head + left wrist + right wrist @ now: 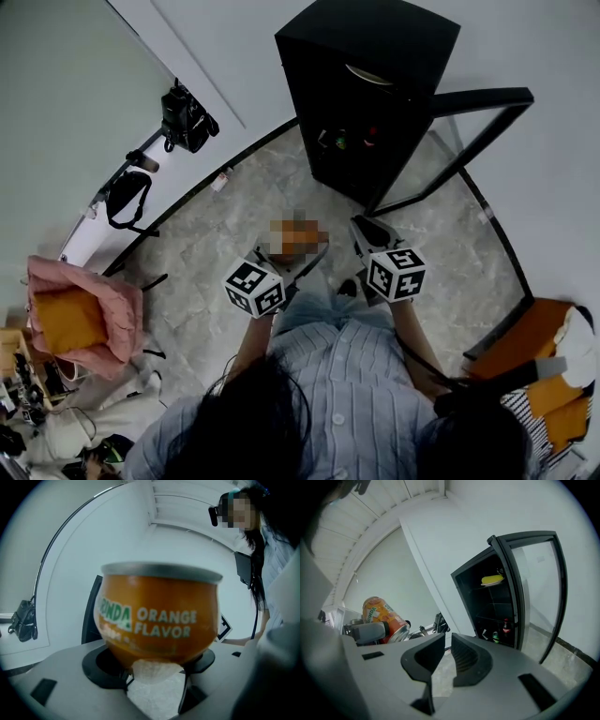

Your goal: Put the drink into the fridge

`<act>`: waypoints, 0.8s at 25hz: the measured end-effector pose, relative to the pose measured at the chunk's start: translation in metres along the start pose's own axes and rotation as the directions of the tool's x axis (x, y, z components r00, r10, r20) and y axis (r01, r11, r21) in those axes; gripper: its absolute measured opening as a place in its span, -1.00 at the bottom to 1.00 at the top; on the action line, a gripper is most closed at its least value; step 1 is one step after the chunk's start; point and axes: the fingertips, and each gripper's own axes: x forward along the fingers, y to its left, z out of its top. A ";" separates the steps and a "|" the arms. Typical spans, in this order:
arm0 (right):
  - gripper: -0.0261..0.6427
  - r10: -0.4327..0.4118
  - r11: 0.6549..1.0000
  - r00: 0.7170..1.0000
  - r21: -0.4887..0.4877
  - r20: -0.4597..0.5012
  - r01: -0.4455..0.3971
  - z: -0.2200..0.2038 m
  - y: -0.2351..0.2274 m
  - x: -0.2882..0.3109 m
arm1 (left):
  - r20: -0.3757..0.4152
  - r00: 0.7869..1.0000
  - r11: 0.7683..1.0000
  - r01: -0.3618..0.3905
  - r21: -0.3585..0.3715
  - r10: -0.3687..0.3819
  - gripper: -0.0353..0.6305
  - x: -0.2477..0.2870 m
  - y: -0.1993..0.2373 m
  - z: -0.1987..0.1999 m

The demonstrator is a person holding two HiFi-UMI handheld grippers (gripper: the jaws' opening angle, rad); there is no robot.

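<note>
An orange drink can marked "ORANGE FLAVOR" fills the left gripper view, and my left gripper is shut on its lower part. In the head view the can is held out in front of the person by the left gripper. The right gripper is beside it, jaws together and holding nothing. The black fridge stands ahead with its glass door swung open to the right. The right gripper view shows the fridge's inside and the can at left.
Bottles stand on the fridge's bottom shelf and something yellow lies on an upper one. A camera on a tripod and a black bag are at the left wall. A pink seat is at left, orange furniture at right.
</note>
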 end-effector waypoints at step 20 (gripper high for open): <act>-0.77 -0.140 0.987 0.990 0.080 0.033 0.137 0.052 -0.049 0.070 | -0.064 0.980 0.982 0.187 0.018 -0.186 0.14 0.082 0.077 0.040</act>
